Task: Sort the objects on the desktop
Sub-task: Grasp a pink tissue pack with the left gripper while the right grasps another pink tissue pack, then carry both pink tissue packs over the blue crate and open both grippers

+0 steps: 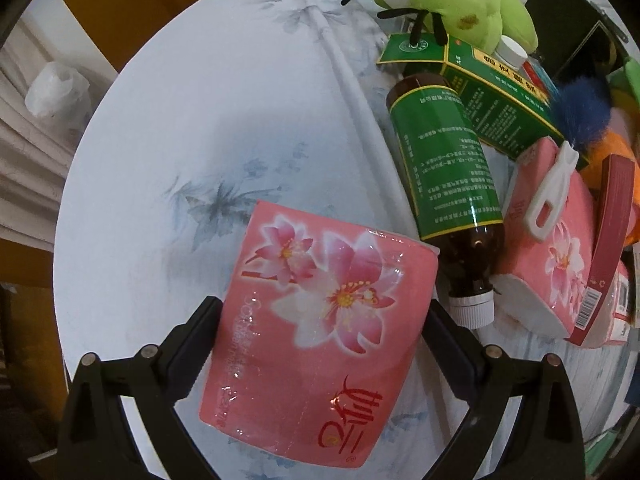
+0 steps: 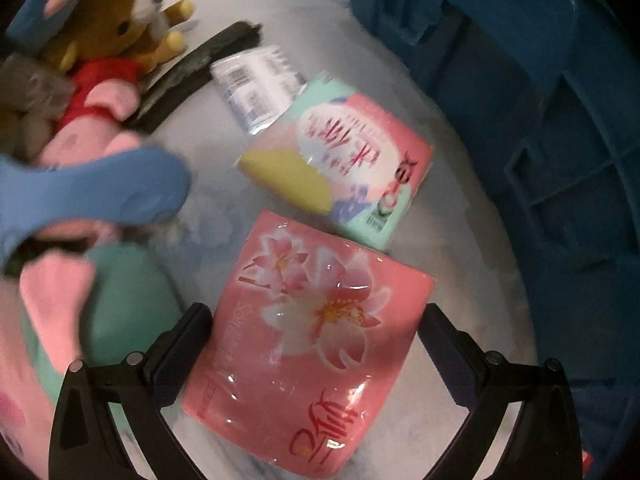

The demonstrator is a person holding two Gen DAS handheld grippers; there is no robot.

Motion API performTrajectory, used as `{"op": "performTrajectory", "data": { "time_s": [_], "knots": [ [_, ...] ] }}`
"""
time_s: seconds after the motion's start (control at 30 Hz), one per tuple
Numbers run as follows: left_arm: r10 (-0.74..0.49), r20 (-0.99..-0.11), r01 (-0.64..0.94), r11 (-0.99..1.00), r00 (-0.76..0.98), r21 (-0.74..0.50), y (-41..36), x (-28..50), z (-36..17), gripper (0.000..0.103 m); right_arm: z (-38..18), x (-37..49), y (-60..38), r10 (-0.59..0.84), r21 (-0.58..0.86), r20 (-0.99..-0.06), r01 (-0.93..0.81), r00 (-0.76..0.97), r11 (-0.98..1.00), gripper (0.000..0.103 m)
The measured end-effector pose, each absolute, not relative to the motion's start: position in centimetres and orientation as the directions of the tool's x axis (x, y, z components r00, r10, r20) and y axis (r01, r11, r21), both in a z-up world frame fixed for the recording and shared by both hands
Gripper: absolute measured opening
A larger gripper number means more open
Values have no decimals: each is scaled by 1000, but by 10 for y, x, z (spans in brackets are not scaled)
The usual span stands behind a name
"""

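With a pink tissue pack pinched in each claw, I judge the job is to carry both level, squeezing only lightly, toward the blue crate [image 2: 520,80] at two o'clock. My left claw [image 1: 320,344] grips one tissue pack [image 1: 320,320] over the table [image 1: 180,120]; my right claw [image 2: 316,344] grips the other pack [image 2: 312,340], each reaching to twelve o'clock beyond the fingers.

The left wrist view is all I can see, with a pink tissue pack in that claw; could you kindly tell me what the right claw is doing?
Observer: The right claw grips another pink tissue pack above the table.
Operator: What lies just ahead of it?
Observer: A mint and pink Kotex pack on the cloth.
Operator: Is any container near?
Observer: Yes, a blue plastic crate fills the right of that view.
Operator: Anything on its other side?
Observer: A heap of plush toys, among them a brown bear.
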State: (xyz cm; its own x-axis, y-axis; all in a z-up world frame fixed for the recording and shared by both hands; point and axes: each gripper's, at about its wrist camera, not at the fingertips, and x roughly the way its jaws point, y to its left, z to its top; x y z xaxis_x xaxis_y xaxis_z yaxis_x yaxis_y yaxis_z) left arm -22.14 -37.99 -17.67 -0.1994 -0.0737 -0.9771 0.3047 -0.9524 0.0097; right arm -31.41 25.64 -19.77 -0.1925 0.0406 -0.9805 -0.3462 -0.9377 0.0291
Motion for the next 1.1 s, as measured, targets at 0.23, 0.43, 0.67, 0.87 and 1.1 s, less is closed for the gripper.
{"op": "performTrajectory", "data": {
  "time_s": [0.23,0.43,0.67,0.87,1.1],
  "knots": [
    [-117,-967,311,-950,-228,42,-380,-218,-160,97,-221,-291,249,-35,80,-989,-320,-143,-944,92],
    [-153,-921,303,-952,-359,40,-358,-174,-116,97,-162,-239,228,-14,91,-952,-239,-305,-967,92],
    [-155,-835,258,-966,-527,17,-281,-125,-70,97,-83,-184,205,-3,70,-873,-118,-489,-990,92],
    [-78,-737,129,-992,-671,-13,-212,-129,-20,97,-2,-153,193,-3,39,-752,-40,-660,-998,92],
    [83,-635,-84,-996,-768,-29,-100,-126,35,97,74,-91,214,2,17,-608,-15,-794,-1000,93]
  ]
}}
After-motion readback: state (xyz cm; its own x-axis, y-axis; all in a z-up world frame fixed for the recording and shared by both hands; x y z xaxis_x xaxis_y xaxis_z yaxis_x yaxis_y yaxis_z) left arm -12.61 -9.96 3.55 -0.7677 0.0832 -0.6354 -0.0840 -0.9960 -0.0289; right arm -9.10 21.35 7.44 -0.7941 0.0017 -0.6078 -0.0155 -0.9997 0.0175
